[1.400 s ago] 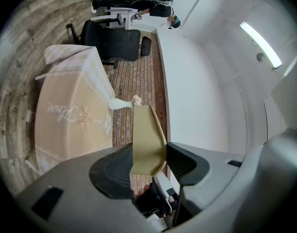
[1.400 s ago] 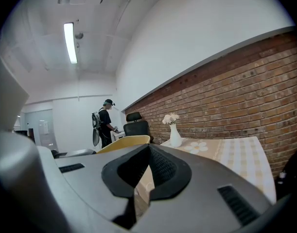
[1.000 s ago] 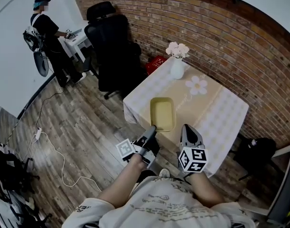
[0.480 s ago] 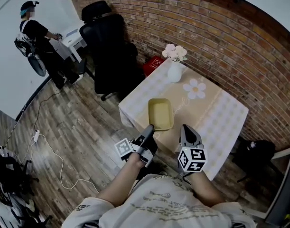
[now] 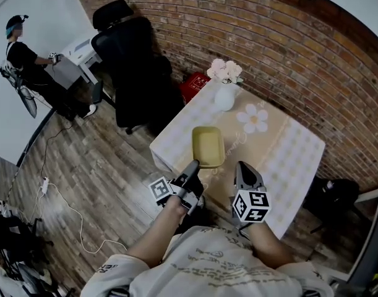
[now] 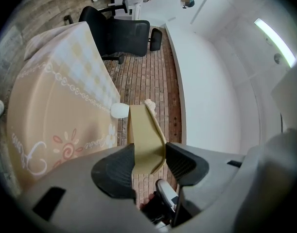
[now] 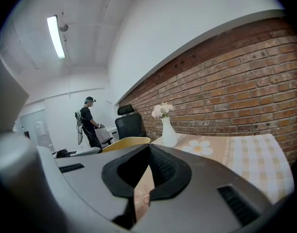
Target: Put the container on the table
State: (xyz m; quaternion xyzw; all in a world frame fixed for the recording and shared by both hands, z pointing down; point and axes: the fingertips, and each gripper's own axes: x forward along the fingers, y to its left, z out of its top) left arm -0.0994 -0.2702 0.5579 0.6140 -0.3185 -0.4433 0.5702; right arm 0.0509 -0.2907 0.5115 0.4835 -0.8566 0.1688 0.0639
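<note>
Container tight in left hand-held gripper

Holds left gripper at lower centre of head view, angled toward upper right, on bare left forearm stretched up from bottom edge. Clamps both jaws on near rim of yellow container. Holds right gripper just to the right, pointed up-frame, on right forearm. Presses its jaws together tip to tip, gripping nothing.
</note>
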